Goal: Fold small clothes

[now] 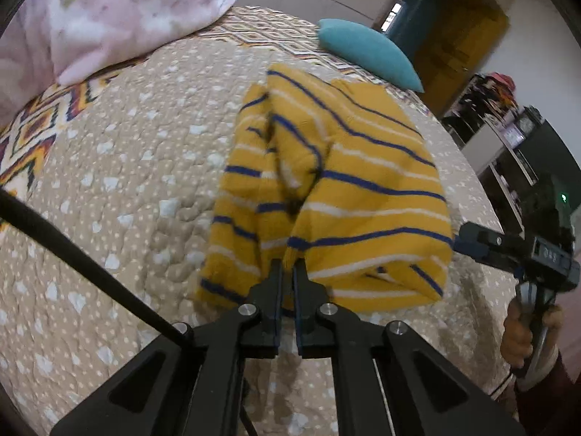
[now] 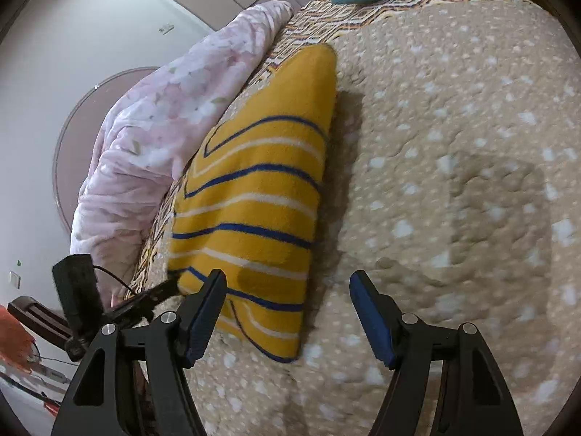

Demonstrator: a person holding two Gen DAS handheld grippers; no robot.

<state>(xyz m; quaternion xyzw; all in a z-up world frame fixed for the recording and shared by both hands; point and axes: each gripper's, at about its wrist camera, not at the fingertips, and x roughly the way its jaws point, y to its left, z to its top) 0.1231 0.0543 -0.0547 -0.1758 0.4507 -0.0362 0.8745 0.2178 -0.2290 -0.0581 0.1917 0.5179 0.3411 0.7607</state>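
Left wrist view: left gripper (image 1: 287, 267) has its black fingers pinched nearly together on the near hem of a small mustard-yellow knit sweater with blue and white stripes (image 1: 348, 196). The sweater is bunched and partly lifted at the pinched edge; the rest of it lies on the beige quilted bedspread with white spots (image 1: 120, 189). Its long axis runs away from this camera, from the gripped hem toward the far side of the bed, leaning slightly right. Stripes run crosswise to that axis. One fold or sleeve is doubled over on the left half; the exact layering is blurred.

Right wrist view: right gripper (image 2: 287, 314) has its fingers spread wide, blue pads (image 2: 372, 318) facing inward, nothing between them. The left-hand finger overlaps the sweater's near corner in the view; contact cannot be told. Here the sweater (image 2: 261, 196) lies flat-looking, tapering to a point toward the far end of the bed.

Surroundings: pale pink floral plush blanket (image 1: 109, 18) heaped at the bed's far left; teal cushion (image 1: 366, 52) at the far edge, apart from the sweater. The person's right hand (image 1: 526, 330) grips the right tool's handle.
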